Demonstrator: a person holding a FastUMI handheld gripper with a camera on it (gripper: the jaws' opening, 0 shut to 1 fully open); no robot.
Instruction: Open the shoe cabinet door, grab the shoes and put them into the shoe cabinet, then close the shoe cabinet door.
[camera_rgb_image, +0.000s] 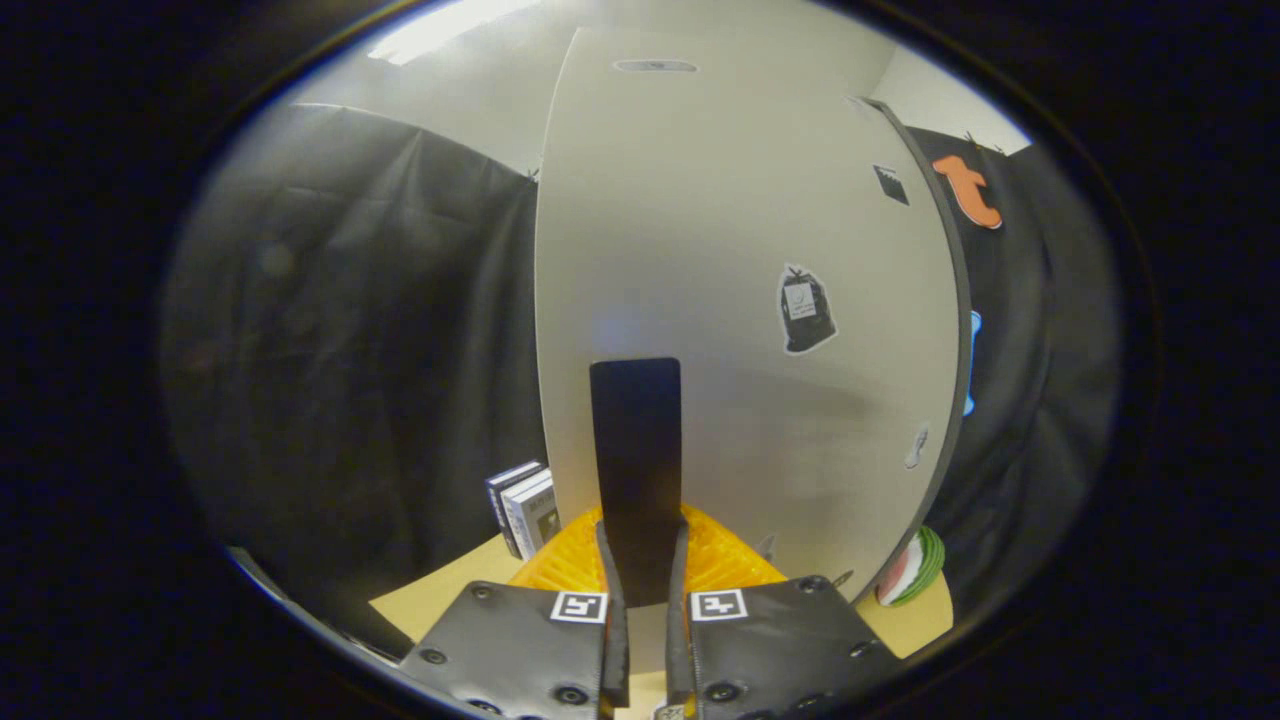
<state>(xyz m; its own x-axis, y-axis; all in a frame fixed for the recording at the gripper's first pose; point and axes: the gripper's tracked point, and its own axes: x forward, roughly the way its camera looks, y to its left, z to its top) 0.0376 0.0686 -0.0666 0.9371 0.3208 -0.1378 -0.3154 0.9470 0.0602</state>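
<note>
The gripper is clamped on the black handle of the white shoe cabinet door, which stands right ahead of it.

Light comes from above: ceiling panel blown out to glare. Door evenly lit and mid-bright, with a soft shadow band low on its right side. Cloth wall dim, folds barely readable. Strong fisheye bend: door edges bow outward. Slight softness overall, worse toward the rim. Handle reads as a flat dark slab, no detail.
</note>
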